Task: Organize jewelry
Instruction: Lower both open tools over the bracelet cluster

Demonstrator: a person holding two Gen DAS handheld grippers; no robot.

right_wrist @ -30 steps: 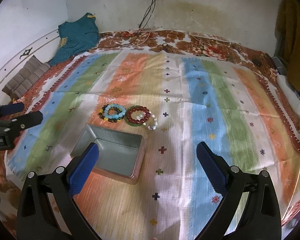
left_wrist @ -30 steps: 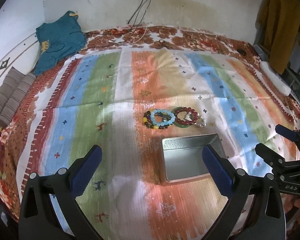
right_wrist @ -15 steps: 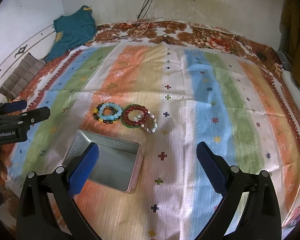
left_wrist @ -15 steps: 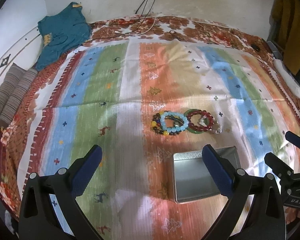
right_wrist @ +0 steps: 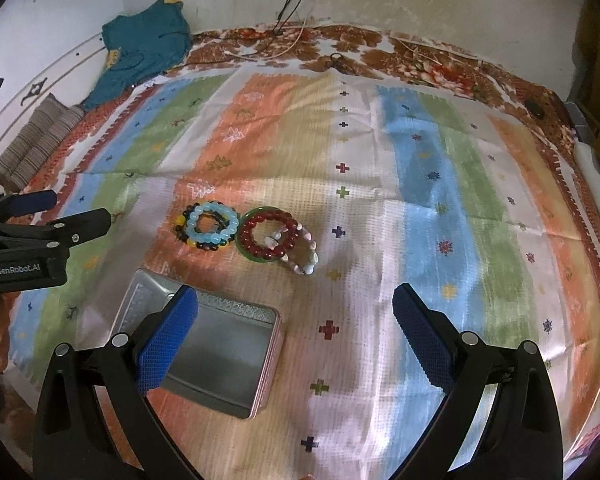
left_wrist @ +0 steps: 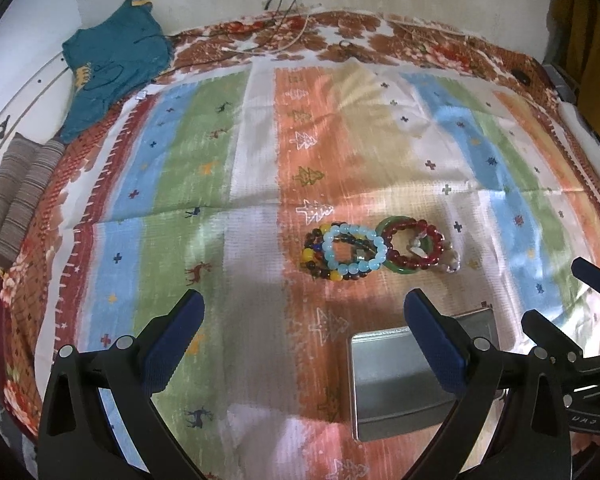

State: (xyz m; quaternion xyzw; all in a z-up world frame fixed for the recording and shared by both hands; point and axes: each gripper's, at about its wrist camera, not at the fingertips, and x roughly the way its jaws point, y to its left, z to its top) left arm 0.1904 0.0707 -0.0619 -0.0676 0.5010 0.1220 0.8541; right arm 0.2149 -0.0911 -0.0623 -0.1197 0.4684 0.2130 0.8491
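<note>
- Bracelets [left_wrist: 374, 250] heaped on striped cloth [left_wrist: 220, 184], ahead of both tongs, touching neither.
- Left gripper [left_wrist: 300, 332] spread wide, empty.
- Right gripper [right_wrist: 296, 324] likewise agape, beside tin [right_wrist: 220, 356].

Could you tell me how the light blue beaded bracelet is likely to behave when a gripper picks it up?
The light blue beaded bracelet is strung from separate round beads, so it will probably sag and not hold its ring shape. Its glossy beads may slip between flat pads. It overlaps the dark multicoloured bracelet, which might snag and drag along.
</note>
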